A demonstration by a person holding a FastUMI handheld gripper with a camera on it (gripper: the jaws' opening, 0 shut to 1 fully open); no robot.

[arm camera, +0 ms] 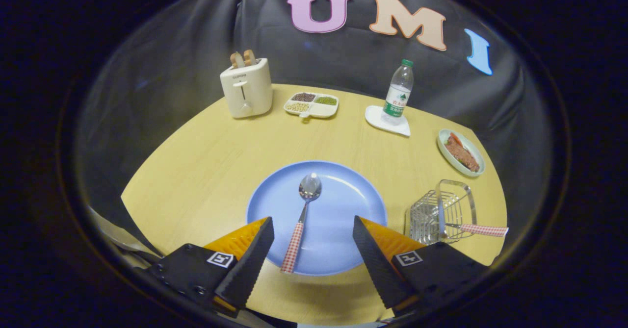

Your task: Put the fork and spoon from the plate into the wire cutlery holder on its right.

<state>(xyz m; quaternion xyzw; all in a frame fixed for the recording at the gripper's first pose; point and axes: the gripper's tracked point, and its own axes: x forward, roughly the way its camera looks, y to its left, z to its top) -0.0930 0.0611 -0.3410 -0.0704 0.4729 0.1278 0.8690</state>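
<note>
One piece down: the fork (pixel 471 228) already sits in the wire holder (pixel 444 210), checked handle poking out over the rim toward the right, so I'd call the job roughly half done.
Spoon: the spoon (pixel 301 215) lies alone on the blue plate (pixel 343 205), bowl pointing away, checked handle pointing back at the fingers, which makes it easy to come at lengthwise.
Hand-held gripper: the hand-held gripper (pixel 312 237) is spread wide, nothing in it, one finger either side of the spoon handle and not touching it. Looks lined up that way for a pinch on the handle.
Holder spot: just right of the plate on the worktop (pixel 196 171), so the carry is short.
Background stuff: toaster (pixel 246 88), snack tray (pixel 311 105), water bottle (pixel 398 92) and a dish of food (pixel 461 152) all sit well back, out of the way.
Watch out: the handle is thin and lies flat, so it might slip.
</note>
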